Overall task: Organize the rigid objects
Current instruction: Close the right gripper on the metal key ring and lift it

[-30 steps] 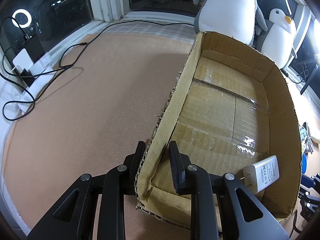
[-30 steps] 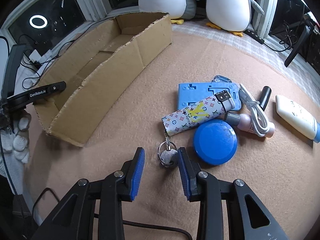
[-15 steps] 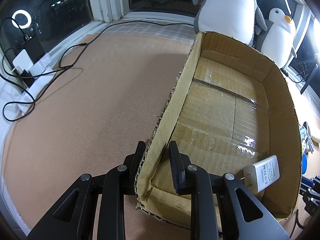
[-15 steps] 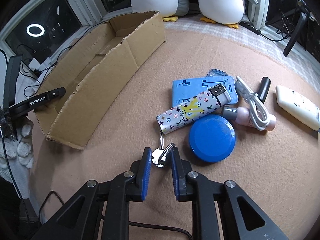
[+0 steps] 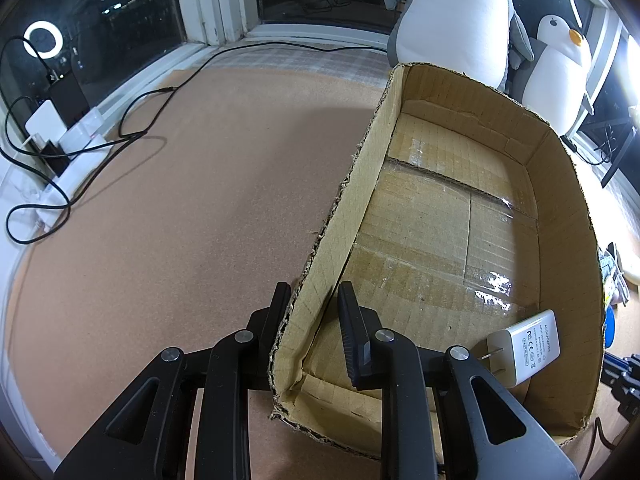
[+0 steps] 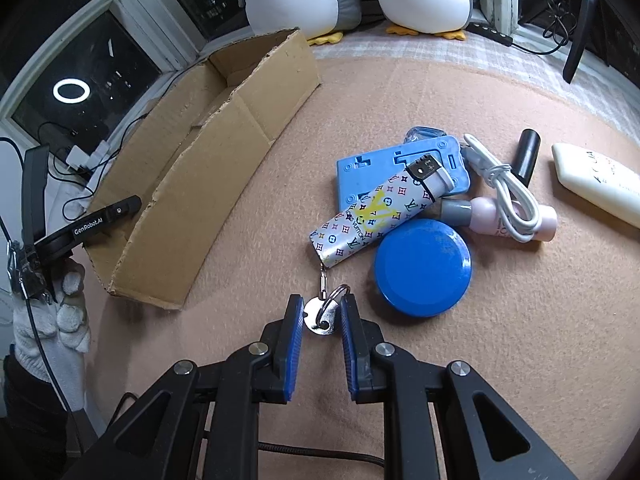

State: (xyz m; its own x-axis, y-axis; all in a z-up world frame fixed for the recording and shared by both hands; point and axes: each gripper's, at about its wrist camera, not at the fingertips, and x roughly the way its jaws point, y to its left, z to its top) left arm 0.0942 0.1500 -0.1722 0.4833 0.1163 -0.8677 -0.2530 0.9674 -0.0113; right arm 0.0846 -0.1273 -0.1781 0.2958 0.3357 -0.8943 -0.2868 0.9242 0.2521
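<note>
Left gripper (image 5: 311, 307) clamped on cardboard box (image 5: 568, 208) wall; right gripper (image 6: 320, 314) jaws just closing, key ring (image 6: 322, 314) pinched between pads.

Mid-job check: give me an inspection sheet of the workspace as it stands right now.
Surface: tan felt mat.
Job's things: cardboard box holds one white charger; outside lie patterned lighter, blue round lid, blue plastic plate, pink bottle, black tube, white tube.
Clutter: nothing seen.
Grippers: left gripper clamps the box's side wall; right gripper has just been closing, pads on the lighter's key ring.
Cables: coiled white cable; black cords at mat edge.
Surroundings: plush penguins, dark windows, ring light reflection.
</note>
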